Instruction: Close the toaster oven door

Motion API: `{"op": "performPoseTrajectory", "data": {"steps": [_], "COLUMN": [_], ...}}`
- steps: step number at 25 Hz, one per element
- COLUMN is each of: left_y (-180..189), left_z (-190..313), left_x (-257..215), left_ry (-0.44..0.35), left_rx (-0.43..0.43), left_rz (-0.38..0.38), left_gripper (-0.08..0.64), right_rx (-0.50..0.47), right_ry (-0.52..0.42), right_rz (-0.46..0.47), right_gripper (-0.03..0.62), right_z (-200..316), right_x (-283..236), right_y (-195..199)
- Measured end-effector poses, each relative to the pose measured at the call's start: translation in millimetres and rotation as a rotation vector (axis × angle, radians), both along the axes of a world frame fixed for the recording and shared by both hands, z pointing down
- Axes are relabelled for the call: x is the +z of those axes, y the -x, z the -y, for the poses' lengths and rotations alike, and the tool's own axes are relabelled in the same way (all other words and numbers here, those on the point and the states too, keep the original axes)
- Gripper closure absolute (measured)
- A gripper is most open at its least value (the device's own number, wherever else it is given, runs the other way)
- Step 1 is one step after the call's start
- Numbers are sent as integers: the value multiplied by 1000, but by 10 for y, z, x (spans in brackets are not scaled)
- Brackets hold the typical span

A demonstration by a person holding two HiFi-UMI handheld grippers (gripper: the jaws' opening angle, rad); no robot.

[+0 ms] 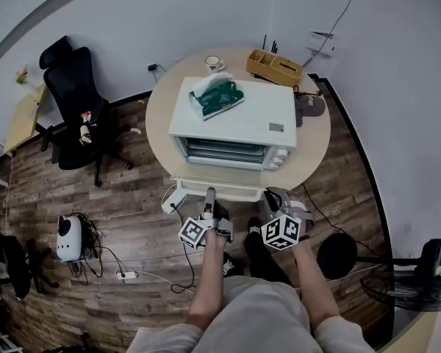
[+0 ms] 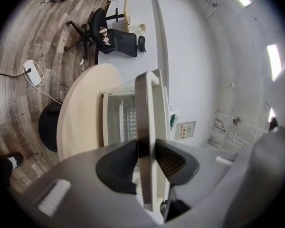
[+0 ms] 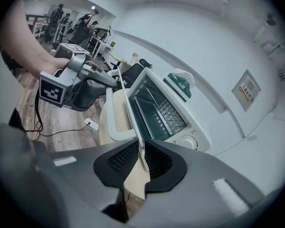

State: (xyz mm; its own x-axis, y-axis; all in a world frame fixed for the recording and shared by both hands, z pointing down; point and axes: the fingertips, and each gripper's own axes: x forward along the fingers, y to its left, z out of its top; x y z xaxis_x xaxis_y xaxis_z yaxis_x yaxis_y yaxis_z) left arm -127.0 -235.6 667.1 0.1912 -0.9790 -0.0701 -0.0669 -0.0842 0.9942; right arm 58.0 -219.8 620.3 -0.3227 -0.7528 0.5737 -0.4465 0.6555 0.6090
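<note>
A white toaster oven [image 1: 235,112] stands on a round beige table [image 1: 312,145], its glass door [image 1: 220,184] swung down toward me so the wire rack inside shows. My left gripper [image 1: 210,195] is shut on the door's front edge near its left part; in the left gripper view the door [image 2: 145,108] runs edge-on between the pads of that gripper [image 2: 146,160]. My right gripper [image 1: 274,197] holds the door's right corner. In the right gripper view the thin door edge [image 3: 133,122] sits pinched in its jaws [image 3: 141,156], and the left gripper [image 3: 109,82] shows beyond.
A green-and-white tissue pack [image 1: 217,96] lies on the oven's top. Behind the oven are a cup [image 1: 213,62] and a wooden tray [image 1: 274,67]. A black office chair [image 1: 77,101] stands to the left, with cables and a power strip [image 1: 125,274] on the floor.
</note>
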Motion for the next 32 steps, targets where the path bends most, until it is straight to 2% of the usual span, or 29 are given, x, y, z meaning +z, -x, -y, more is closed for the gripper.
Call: {"op": "performPoseTrajectory", "data": {"steps": [4, 8, 14, 16, 22, 28, 32], "left_y": [-1, 3, -16, -18, -2, -20, -19], "left_z": [70, 105, 143, 156, 213, 271, 304], "left_x": [-103, -150, -158, -162, -209, -294, -290], "left_ry": [-20, -26, -2, 3, -11, -15, -8], "left_rx": [-4, -23, -13, -10, -14, -13, -6], "left_rz": [4, 12, -34, -33, -31, -29, -29], "left_gripper": [390, 388, 391, 391, 393, 394, 396], "right_rx": [70, 134, 170, 170, 188, 220, 238], "right_ry": [17, 70, 133, 153, 224, 230, 228], "right_rz": [160, 419, 685, 740, 889, 968, 984], "right_gripper": [557, 558, 573, 592, 592, 592, 592], "right_z": [6, -14, -87, -136, -237, -199, -134], "right_x": [-222, -409, -542, -512, -435, -455, -461], "right_y": [29, 117, 267, 309, 417, 363, 327]}}
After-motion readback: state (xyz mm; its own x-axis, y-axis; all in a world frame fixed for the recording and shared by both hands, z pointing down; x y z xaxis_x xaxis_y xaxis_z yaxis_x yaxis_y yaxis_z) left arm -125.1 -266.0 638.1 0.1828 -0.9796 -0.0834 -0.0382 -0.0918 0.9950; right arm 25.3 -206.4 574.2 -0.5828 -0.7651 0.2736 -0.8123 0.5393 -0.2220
